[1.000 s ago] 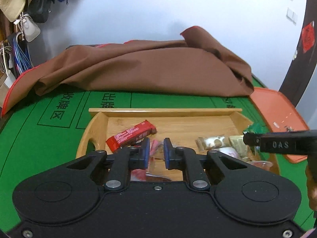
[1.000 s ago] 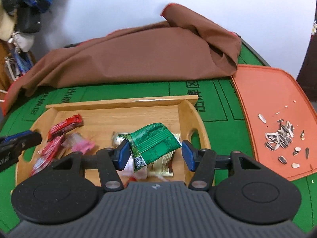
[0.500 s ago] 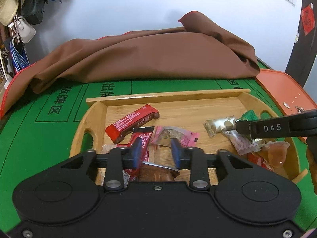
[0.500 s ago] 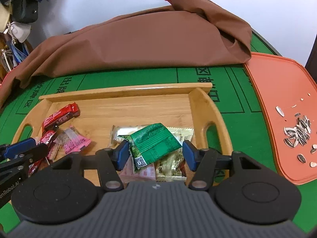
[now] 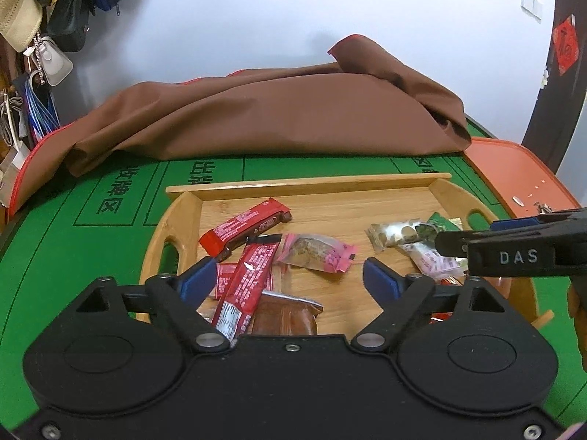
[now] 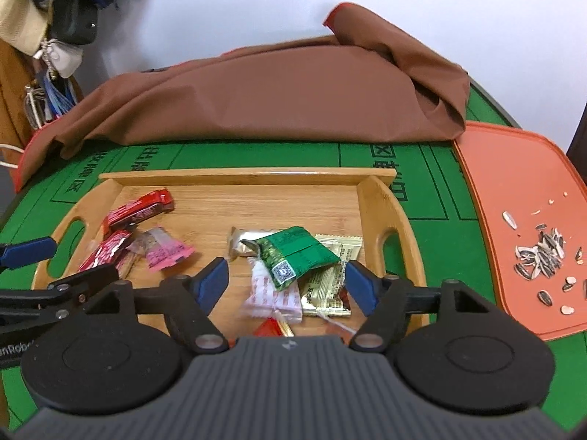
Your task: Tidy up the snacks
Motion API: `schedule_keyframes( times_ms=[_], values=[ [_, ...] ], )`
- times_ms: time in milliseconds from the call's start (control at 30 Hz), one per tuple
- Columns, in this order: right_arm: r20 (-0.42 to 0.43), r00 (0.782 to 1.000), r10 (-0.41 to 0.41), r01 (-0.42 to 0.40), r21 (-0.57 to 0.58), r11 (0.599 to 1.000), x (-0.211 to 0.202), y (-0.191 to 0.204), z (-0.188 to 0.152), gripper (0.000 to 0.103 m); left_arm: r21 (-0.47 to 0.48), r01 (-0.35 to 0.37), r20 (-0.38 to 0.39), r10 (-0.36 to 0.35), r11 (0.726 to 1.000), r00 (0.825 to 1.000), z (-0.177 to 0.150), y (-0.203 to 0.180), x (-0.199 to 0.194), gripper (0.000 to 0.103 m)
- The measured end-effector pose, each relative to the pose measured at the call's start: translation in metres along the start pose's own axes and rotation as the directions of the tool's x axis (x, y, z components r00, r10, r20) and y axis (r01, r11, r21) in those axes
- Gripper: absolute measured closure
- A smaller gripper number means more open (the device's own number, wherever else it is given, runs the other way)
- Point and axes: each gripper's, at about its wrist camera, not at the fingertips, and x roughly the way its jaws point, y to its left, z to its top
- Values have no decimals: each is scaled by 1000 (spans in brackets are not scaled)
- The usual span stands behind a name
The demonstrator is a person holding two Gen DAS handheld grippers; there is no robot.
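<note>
A wooden tray (image 5: 308, 183) on the green table holds the snacks. My left gripper (image 5: 290, 280) hangs over its left half, jaws opening wide. A red wrapper (image 5: 253, 278) leans just inside the left pad, touching neither pad, with a brown packet (image 5: 286, 315) under it and a pink packet (image 5: 315, 256) beyond. My right gripper (image 6: 287, 284) is over the tray's (image 6: 245, 174) right half, jaws opening. A green packet (image 6: 297, 253) lies loose between them on gold (image 6: 330, 282) and white (image 6: 273, 293) packets.
A brown cloth (image 5: 275, 117) is heaped behind the tray. An orange tray (image 6: 521, 220) with sunflower seeds (image 6: 543, 253) lies to the right. Bags (image 5: 69, 11) hang at the far left. Each gripper shows at the edge of the other's view.
The left jaws went from shut to wide open and let the red wrapper go. The right jaws spread off the green packet, which now rests lower on the pile.
</note>
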Motion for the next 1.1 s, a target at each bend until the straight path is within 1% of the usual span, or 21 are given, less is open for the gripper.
schedule_keyframes(
  times_ms=[200,467,600,733,833,967,1100],
  values=[
    [37,999,12,-11,-32,999,-22,4,-9,15,12,-1,24,1,1000,1000,-4,-3,-17,4],
    [76,997,7,-3,-45,999,-44,5,-23,10,25,0,36,-1,1000,999,-14,-5,-37,2],
    [93,996,3,1,-45,999,-53,2,-33,9,27,15,45,-16,1000,999,-24,-5,-48,1],
    [104,995,0,4,-43,999,-60,0,-44,6,30,13,50,-15,999,999,-37,-5,-59,1],
    [119,993,-5,10,-40,999,-65,-1,-54,1,29,12,53,-13,1000,998,-46,-6,-66,1],
    [140,990,1,4,-39,999,-73,-2,-67,0,22,10,67,-11,1000,998,-57,-5,-75,1],
    [149,989,16,-12,-29,999,-79,-2,-79,0,36,-5,78,2,999,997,-68,-9,-81,1]
  ],
)
